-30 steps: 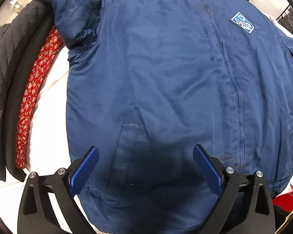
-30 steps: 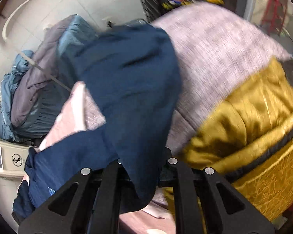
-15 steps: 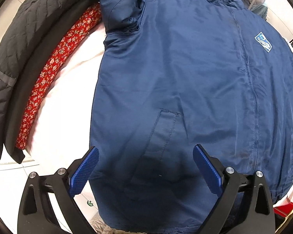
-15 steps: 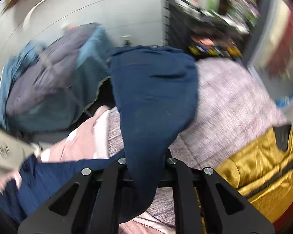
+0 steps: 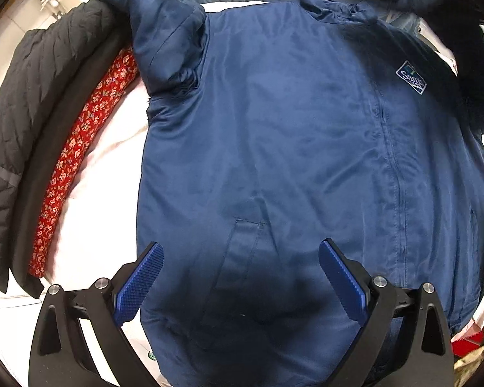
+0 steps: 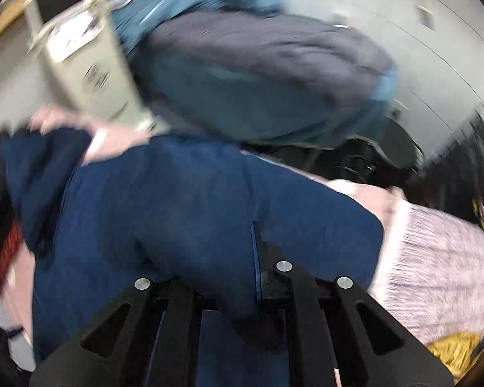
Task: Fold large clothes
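Left wrist view: black quilted coat and red floral garment at frame left. Navy zip jacket lies front-up across frame centre on pale pink sheet, logo patch upper right. Left claw spread wide above the hem, holding nothing. Right wrist view, blurred: right claw clamped on the jacket's sleeve, frame centre.

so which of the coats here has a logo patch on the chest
The navy blue jacket, spread flat under the open left gripper; its patch sits beside the zip. The black quilted coat at its side shows none.
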Available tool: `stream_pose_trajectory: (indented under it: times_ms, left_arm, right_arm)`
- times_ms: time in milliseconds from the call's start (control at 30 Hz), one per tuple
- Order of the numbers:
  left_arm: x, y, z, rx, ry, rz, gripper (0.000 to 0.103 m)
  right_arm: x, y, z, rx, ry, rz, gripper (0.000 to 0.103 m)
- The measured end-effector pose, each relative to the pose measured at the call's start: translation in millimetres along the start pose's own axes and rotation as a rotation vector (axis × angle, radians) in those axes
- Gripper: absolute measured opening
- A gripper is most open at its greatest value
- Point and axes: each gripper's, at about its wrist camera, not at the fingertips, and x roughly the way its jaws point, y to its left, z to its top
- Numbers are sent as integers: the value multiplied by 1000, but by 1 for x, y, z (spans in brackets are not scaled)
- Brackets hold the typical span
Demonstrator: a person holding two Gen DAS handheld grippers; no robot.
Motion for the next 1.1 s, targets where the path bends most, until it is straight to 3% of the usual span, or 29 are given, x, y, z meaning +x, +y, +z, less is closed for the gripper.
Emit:
stream_pose_trajectory:
  times_ms: [100, 167, 200, 300, 400, 467, 600, 767, 867, 1033, 1100]
  left_arm:
    - [5, 7, -4, -18, 19, 4, 95]
    - [8, 11, -8, -22, 31, 12, 95]
    - [10, 13, -10, -24, 38, 17, 95]
    - [15, 18, -14, -23, 49, 25, 95]
    - [18, 21, -12, -25, 55, 30, 95]
    - [19, 22, -9, -30, 53, 19, 95]
    - [24, 14, 9, -14, 52, -20, 95]
    - [20, -7, 51, 51, -9, -75, 95]
    - [19, -21, 86, 57, -48, -132, 95]
    - [28, -54, 145, 5, -64, -302, 95]
    - [38, -70, 161, 11, -56, -309, 95]
  right_arm:
    - [36, 69, -21, -163, 58, -23, 10]
    - [61, 98, -39, -255, 110, -64, 18]
    - [77, 113, -53, -316, 141, -103, 27]
    - [101, 133, -89, -421, 206, -139, 76]
    - [105, 138, -111, -494, 211, -189, 77]
    - [94, 133, -121, -492, 194, -178, 78]
    - [65, 102, -132, -372, 165, -115, 78]
    - [20, 38, -135, -79, 135, 8, 78]
    - [2, 8, -139, 68, 123, 40, 79]
    - [-13, -47, -149, 299, 119, 96, 79]
    - [-23, -69, -155, 383, 88, 105, 79]
